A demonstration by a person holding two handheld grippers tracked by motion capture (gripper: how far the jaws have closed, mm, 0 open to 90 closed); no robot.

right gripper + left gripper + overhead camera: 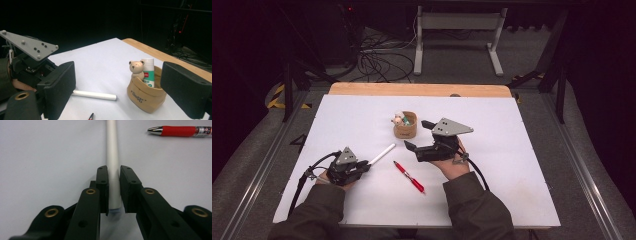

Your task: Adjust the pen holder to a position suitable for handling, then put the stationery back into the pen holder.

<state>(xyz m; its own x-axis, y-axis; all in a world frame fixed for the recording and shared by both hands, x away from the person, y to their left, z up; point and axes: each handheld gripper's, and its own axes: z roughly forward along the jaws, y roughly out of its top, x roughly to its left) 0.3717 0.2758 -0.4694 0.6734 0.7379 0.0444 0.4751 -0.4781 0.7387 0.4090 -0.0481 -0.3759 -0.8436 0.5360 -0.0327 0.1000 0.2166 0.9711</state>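
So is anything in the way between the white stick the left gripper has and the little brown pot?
Nothing visible. The left gripper is shut on the white stick, and bare white table lies between it and the brown pot. The red pen lies off to the side.

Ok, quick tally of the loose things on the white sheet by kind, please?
Pens: 2, the white pen clamped in the left gripper and the red pen.
Pouches: 1, the tan pouch.
Glue sticks: 1, the glue stick in it.
Bear figures: 1, the bear figure in it.
Total: 5.
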